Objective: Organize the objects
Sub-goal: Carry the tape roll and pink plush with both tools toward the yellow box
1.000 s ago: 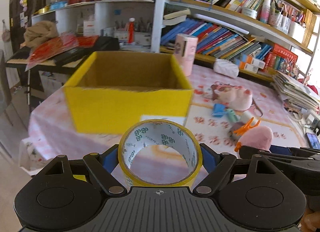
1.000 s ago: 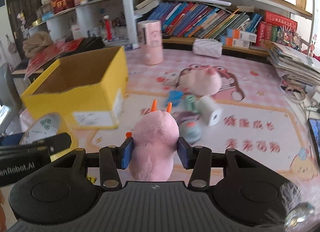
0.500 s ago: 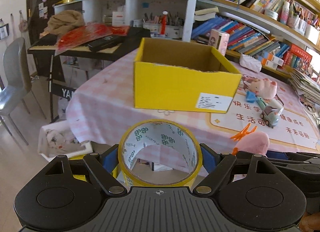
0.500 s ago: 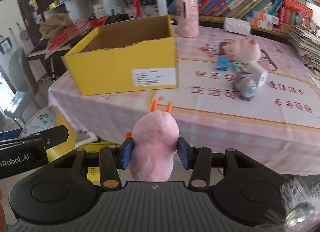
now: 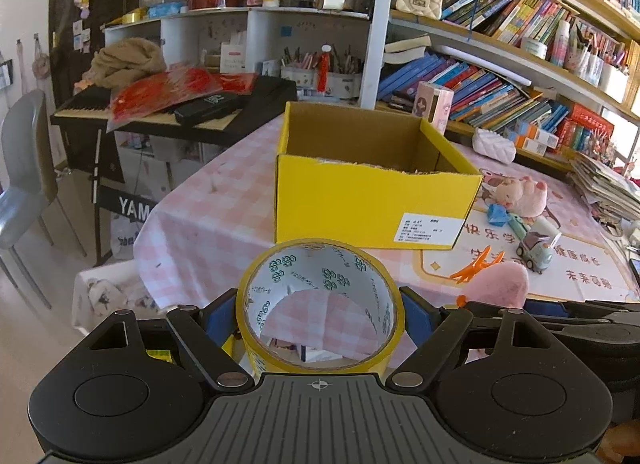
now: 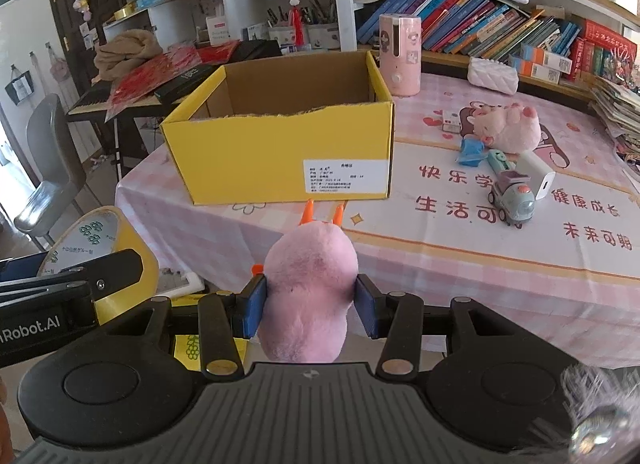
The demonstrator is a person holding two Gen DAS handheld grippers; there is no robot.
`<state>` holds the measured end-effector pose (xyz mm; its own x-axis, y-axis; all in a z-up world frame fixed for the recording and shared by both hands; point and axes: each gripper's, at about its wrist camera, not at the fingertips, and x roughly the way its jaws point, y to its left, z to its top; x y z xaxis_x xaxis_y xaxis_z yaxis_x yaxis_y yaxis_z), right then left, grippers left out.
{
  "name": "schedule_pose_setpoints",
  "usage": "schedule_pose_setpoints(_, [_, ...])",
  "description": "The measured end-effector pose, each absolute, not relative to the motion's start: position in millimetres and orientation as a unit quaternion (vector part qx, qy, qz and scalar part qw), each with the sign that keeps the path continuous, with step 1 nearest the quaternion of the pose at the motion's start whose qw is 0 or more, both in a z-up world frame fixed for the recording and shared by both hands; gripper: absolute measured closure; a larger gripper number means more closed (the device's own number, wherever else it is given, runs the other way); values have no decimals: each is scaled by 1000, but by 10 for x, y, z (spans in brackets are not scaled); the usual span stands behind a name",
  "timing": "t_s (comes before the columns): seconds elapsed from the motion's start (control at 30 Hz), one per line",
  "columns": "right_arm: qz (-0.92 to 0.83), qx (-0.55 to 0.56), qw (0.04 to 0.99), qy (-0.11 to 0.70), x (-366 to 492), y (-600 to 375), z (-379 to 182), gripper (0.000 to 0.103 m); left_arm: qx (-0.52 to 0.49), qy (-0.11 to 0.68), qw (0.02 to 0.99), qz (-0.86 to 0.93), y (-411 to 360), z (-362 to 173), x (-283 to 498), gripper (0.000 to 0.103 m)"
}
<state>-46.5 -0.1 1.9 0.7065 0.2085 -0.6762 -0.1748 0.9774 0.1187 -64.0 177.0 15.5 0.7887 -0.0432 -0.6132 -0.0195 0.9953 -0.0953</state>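
Yellow box (image 5: 372, 200) now farther, interior bottom hidden, left hand-held gripper (image 5: 320, 314) clamping tape roll (image 5: 320, 304), right hand-held gripper (image 6: 310, 306) clamping pink plush (image 6: 308, 284)

Yellow box (image 6: 280, 152), yellow tape roll (image 5: 320, 304), pink plush (image 6: 308, 296), pink checked tablecloth (image 5: 208, 216)

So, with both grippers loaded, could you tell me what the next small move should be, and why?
Probably carry both forward over the open yellow box: the left gripper clamps the tape roll, the right gripper the pink plush toy, and both sit short of the table edge.
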Motion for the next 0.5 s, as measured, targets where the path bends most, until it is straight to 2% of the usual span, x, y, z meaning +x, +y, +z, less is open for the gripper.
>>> schedule_pose_setpoints(0.5, [92,19,929,358,-421,43,85,59,-45,317,947,-23,1793,184,-569,19])
